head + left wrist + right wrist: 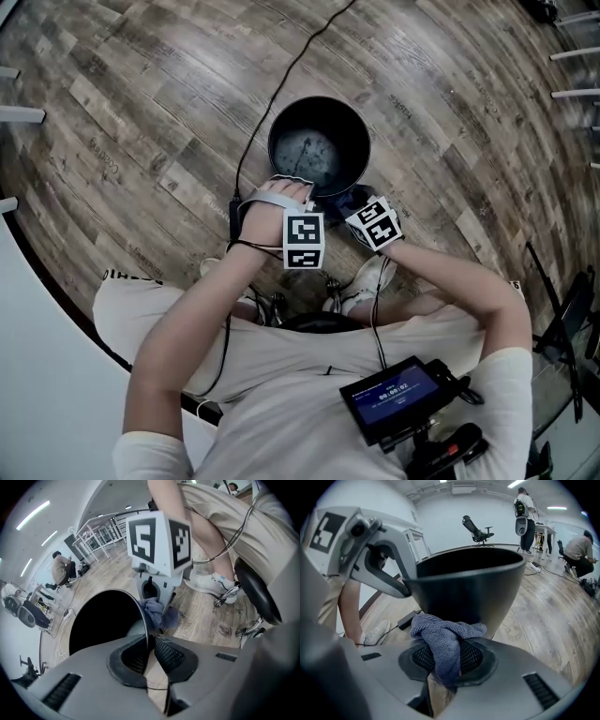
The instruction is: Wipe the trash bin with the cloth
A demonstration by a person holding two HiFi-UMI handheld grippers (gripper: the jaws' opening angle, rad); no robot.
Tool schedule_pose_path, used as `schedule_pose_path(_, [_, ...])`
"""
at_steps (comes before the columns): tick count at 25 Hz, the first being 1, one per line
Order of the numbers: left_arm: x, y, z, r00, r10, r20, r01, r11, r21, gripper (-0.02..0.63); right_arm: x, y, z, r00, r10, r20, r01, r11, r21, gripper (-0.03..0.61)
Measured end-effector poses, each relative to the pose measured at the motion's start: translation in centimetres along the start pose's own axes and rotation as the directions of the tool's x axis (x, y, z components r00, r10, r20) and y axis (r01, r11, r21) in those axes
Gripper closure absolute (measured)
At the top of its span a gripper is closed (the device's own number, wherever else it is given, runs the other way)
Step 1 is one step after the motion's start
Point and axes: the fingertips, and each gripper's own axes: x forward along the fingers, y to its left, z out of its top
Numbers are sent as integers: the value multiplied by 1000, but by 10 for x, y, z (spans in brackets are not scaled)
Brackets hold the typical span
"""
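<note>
A round black trash bin stands on the wooden floor in front of the person's feet. My left gripper is at its near rim; in the left gripper view the thin rim edge runs between the pads and my left gripper is shut on it. My right gripper is just right of it, low against the outside of the bin. It is shut on a blue-grey cloth, which bunches out of my right gripper against the bin wall. The cloth also shows in the left gripper view.
A black cable runs across the floor to the bin's left side, with a power adapter beside the bin. The person's white shoes and a stool base lie close behind the grippers. An office chair and people stand far off.
</note>
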Motion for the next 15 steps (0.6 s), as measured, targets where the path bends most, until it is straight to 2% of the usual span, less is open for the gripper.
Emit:
schedule_pose_path(10, [3,2,5,1000,-10,12,10,1000,3,558,104,-38,-89,987,-71,-142,61,996,-68,483])
schedule_pose_path(15, [4,5,4,1000,11,17,-11,1000,9,557,115,-44,-94,984,-106,-142,101,994,-42,483])
